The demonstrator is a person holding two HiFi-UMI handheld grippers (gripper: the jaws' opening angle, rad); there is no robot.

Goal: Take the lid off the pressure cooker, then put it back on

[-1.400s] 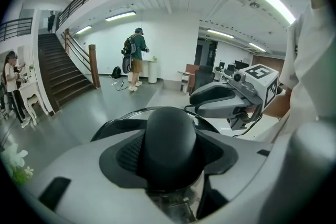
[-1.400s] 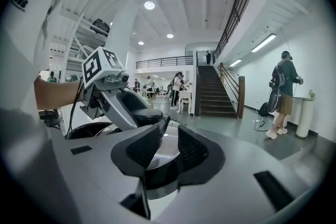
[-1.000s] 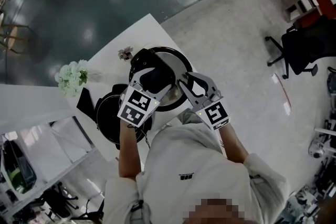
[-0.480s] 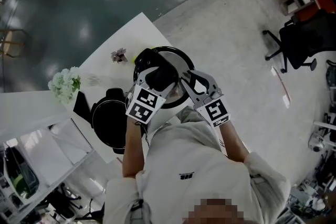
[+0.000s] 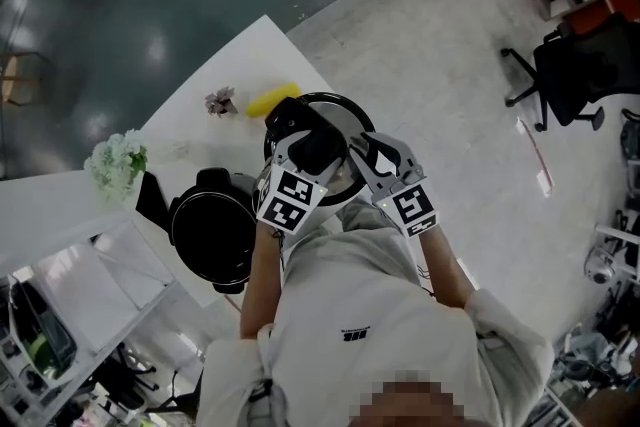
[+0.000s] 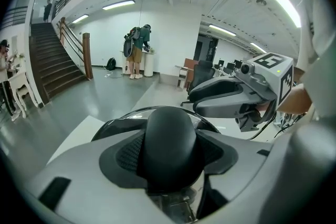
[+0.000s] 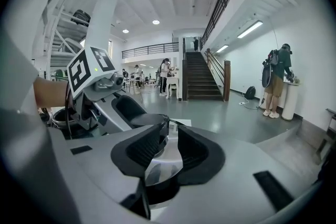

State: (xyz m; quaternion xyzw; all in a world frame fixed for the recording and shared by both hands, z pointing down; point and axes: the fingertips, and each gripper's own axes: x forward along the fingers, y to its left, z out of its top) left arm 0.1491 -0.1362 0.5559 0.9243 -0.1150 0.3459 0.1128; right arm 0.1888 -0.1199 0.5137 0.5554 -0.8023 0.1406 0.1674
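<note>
Both grippers have come down w/ the lid since a sec ago, baring a yellow thing [image 5: 272, 99] on the far side. Left gripper [image 5: 318, 147] pinches the knob [image 6: 169, 144], right gripper [image 5: 362, 158] pinches the rim. Lid [image 5: 345, 110] is low at the bench [image 5: 230, 65] right end. Open cooker pot [image 5: 210, 233] is just left, nearer the left gripper, so refit prob. goes leftward.

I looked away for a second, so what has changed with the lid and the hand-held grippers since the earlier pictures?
The lid, carried by both, has sunk slightly and drawn away from the small flower sprig, uncovering a yellow object on the table. Unchanged: left hand-held gripper clamped on the knob, right hand-held gripper on the rim, open black cooker pot beside them.
</note>
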